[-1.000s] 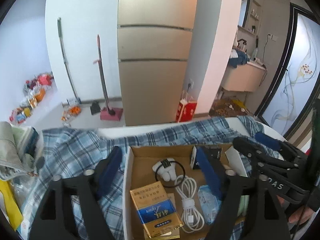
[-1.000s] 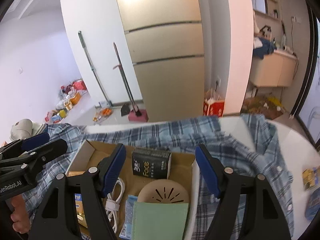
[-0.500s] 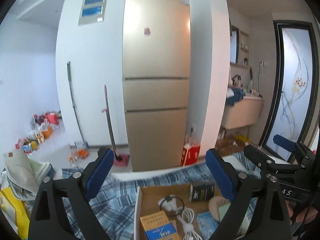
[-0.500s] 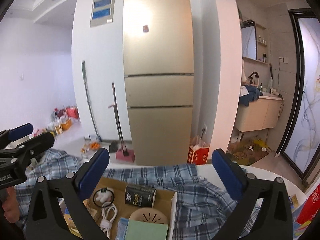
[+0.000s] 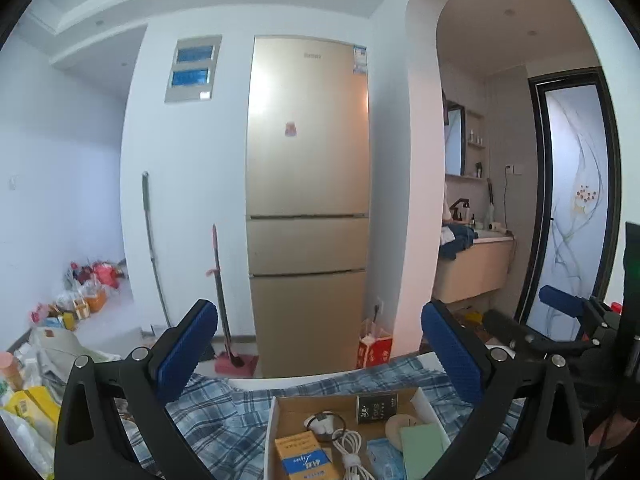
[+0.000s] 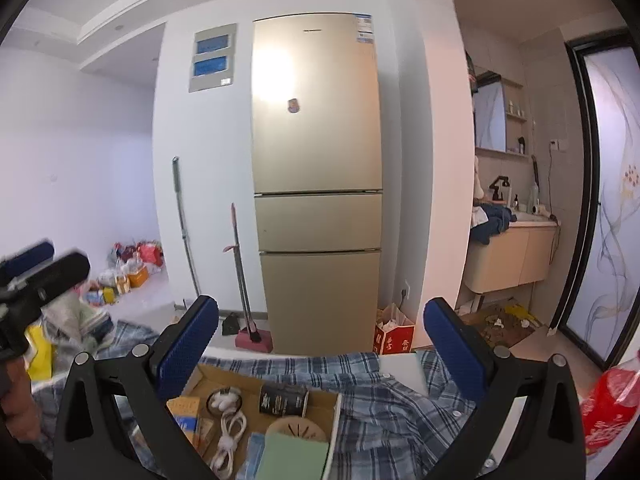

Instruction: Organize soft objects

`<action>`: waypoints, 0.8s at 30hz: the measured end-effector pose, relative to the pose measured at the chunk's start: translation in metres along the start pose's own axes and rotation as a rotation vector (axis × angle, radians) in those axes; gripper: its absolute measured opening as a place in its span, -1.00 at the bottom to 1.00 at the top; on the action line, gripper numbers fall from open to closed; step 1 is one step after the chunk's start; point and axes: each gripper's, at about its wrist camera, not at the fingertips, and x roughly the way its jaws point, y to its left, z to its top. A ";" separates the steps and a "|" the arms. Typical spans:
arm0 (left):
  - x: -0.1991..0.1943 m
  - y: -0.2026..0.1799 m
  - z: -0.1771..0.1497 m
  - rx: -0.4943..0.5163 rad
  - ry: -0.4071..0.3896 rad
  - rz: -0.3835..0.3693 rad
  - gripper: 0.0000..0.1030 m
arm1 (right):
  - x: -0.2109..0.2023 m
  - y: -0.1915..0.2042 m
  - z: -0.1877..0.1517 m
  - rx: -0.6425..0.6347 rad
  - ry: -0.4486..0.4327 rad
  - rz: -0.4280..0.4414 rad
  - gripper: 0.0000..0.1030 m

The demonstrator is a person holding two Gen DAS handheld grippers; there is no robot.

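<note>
Overhead, two open tools (image 5: pixel 316 344) (image 6: pixel 320 336), one box (image 5: pixel 292 406), one shirt (image 6: pixel 400 396)

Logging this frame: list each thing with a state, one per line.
left tongs: open, empty
right tongs: open, empty
cardboard box: open, filled
plaid shirt: spread flat under the box
white cable: coiled, tied
fridge: doors shut
</note>
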 end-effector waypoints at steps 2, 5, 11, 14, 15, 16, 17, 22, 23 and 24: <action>-0.017 -0.004 -0.002 0.017 -0.015 0.018 1.00 | -0.017 0.000 -0.003 0.012 -0.015 -0.007 0.99; -0.042 -0.005 -0.013 0.027 -0.019 0.018 1.00 | -0.047 -0.005 -0.008 0.074 -0.058 0.007 0.99; -0.085 -0.013 -0.047 0.048 -0.019 0.004 1.00 | -0.084 -0.001 -0.027 0.059 -0.118 -0.002 0.99; -0.104 -0.016 -0.064 0.051 -0.046 0.005 1.00 | -0.096 0.001 -0.044 0.066 -0.136 0.009 0.99; -0.108 -0.016 -0.069 0.047 -0.054 0.004 1.00 | -0.100 0.003 -0.050 0.057 -0.143 0.010 0.99; -0.113 -0.016 -0.075 0.042 -0.064 0.005 1.00 | -0.104 0.004 -0.056 0.047 -0.151 0.006 0.99; -0.120 -0.017 -0.082 0.041 -0.081 0.020 1.00 | -0.109 0.005 -0.062 0.044 -0.164 0.001 0.99; -0.146 -0.017 -0.117 0.044 -0.149 0.079 1.00 | -0.124 0.008 -0.093 0.033 -0.201 -0.006 0.99; -0.147 -0.017 -0.122 0.050 -0.135 0.073 1.00 | -0.127 0.009 -0.098 0.023 -0.206 -0.003 0.99; -0.146 -0.017 -0.128 0.055 -0.125 0.070 1.00 | -0.128 0.011 -0.103 0.011 -0.211 -0.002 0.99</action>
